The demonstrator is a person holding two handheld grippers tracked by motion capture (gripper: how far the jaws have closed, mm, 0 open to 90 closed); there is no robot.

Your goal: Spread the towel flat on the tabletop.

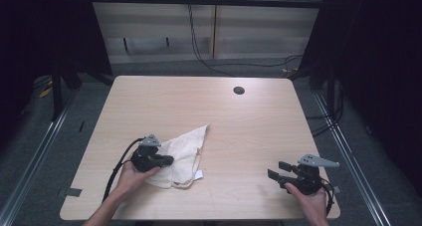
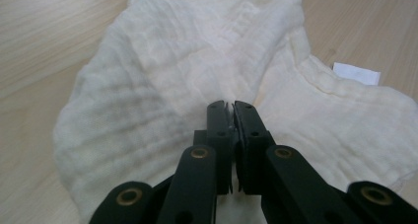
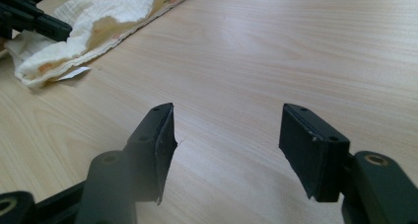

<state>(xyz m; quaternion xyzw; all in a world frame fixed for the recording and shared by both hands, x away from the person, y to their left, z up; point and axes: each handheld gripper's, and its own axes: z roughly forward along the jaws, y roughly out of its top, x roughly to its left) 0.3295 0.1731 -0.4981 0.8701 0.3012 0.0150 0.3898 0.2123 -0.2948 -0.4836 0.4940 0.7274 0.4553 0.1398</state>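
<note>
Your left hand-held gripper (image 2: 230, 107) is clenched on a fold of the crinkled cream cloth (image 2: 197, 56), which lies rumpled at the near left of the pale wood-grain table (image 1: 249, 131). Your right hand-held gripper (image 3: 226, 135) hovers released at the near right.

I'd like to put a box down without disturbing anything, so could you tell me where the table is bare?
The far half of the table, from the cloth to the round hole, is bare, as is the middle strip between the cloth and the right gripper. The near left is crowded: the left gripper is shut on the cloth.
</note>
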